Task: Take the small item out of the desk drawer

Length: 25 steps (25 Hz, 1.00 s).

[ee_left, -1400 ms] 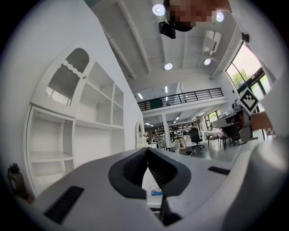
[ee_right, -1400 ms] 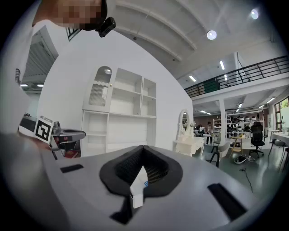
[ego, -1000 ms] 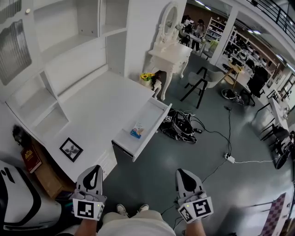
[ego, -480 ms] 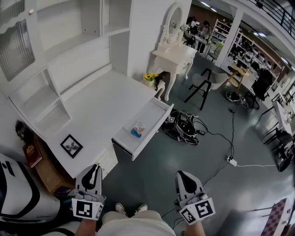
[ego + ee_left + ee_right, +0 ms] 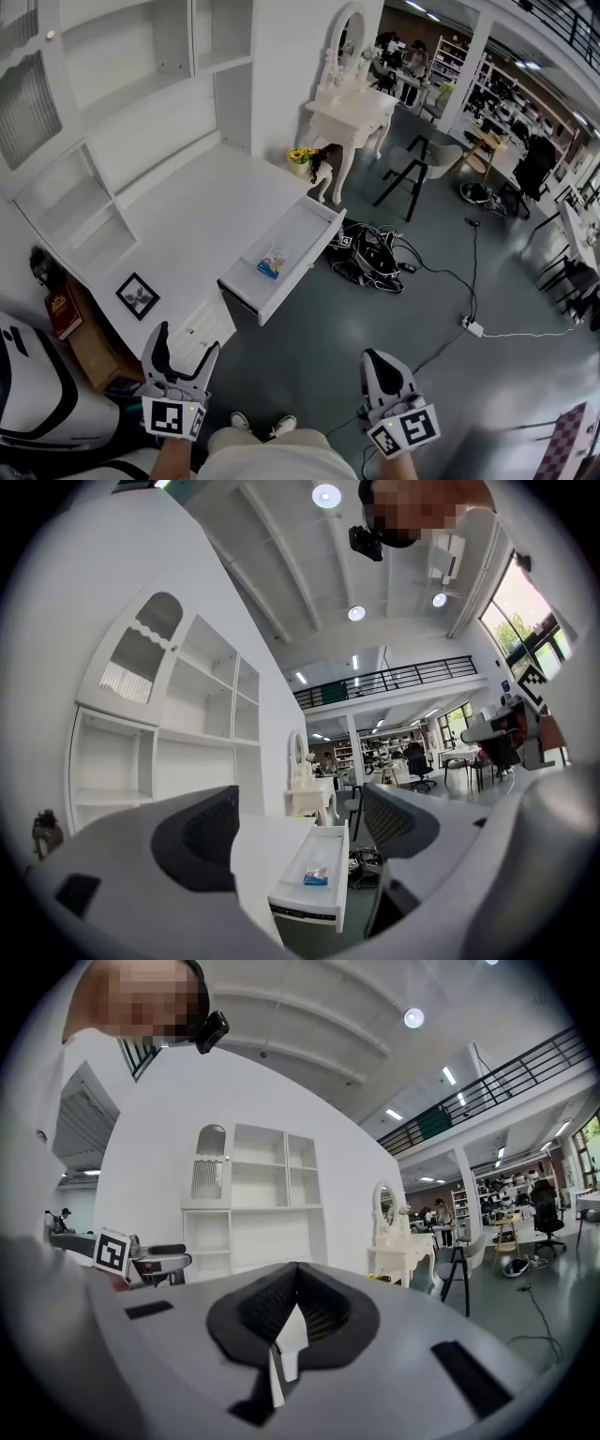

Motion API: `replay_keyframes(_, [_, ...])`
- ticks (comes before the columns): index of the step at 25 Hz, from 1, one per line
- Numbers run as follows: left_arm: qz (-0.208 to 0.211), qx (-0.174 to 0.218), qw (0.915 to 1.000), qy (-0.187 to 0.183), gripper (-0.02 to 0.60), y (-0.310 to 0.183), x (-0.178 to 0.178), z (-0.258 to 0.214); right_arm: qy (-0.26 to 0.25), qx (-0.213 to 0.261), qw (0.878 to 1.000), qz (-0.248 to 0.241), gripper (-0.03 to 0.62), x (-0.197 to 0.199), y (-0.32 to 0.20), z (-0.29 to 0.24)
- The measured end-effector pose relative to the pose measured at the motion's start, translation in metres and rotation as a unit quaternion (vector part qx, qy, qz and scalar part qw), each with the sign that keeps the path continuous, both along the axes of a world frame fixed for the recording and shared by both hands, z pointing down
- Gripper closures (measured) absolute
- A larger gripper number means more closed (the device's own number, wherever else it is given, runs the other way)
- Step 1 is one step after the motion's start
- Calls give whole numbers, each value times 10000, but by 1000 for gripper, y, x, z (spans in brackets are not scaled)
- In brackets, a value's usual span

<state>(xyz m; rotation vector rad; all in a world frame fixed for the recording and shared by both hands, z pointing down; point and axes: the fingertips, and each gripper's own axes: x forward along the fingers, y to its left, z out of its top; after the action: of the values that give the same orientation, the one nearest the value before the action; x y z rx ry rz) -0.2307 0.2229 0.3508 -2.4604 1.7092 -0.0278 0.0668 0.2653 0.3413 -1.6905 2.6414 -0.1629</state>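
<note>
The white desk's drawer [image 5: 251, 300] stands pulled out over the grey floor. A small blue-and-white packet [image 5: 272, 262] lies inside it, and the packet [image 5: 317, 877] also shows in the left gripper view between the spread jaws, far off. My left gripper [image 5: 185, 342] is at the bottom left, short of the desk's near corner, its jaws opening with nothing between them. My right gripper [image 5: 377, 364] hangs at the bottom right over the floor, well away from the drawer. Its jaws are shut and hold nothing [image 5: 291, 1309].
A black-framed picture [image 5: 137, 295] lies on the desktop [image 5: 197, 225], with white shelves [image 5: 94, 220] behind. A white vanity table [image 5: 347, 108], a stool [image 5: 412, 164], and a black bag with cables [image 5: 366, 258] lie beyond the drawer. A brown book [image 5: 64, 314] sits at the left.
The left gripper's jaws have gone from shut to spread wide. Both grippers sit a little lower in the head view; the right one stays shut.
</note>
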Motion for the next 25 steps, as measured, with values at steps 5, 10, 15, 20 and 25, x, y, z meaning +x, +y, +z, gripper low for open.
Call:
replay_keyframes(5, [-2, -84, 9999, -59, 122, 0, 18, 7, -169, -16, 9999, 7, 586, 17, 3, 7])
replay_keyframes(10, [-13, -219, 9997, -145, 121, -3, 26, 14, -190, -139, 9997, -72, 586, 20, 0, 15])
replay_keyframes(15, [11, -319, 9993, -172, 121, -19, 28, 28, -182, -299, 9994, -65, 586, 20, -14, 30])
replay_keyframes(20, [177, -463, 9987, -130, 121, -57, 31, 43, -120, -384, 9992, 6, 586, 16, -43, 36])
replay_keyframes(25, [455, -439, 9979, -122, 121, -115, 39, 44, -47, -444, 9989, 140, 586, 12, -90, 34])
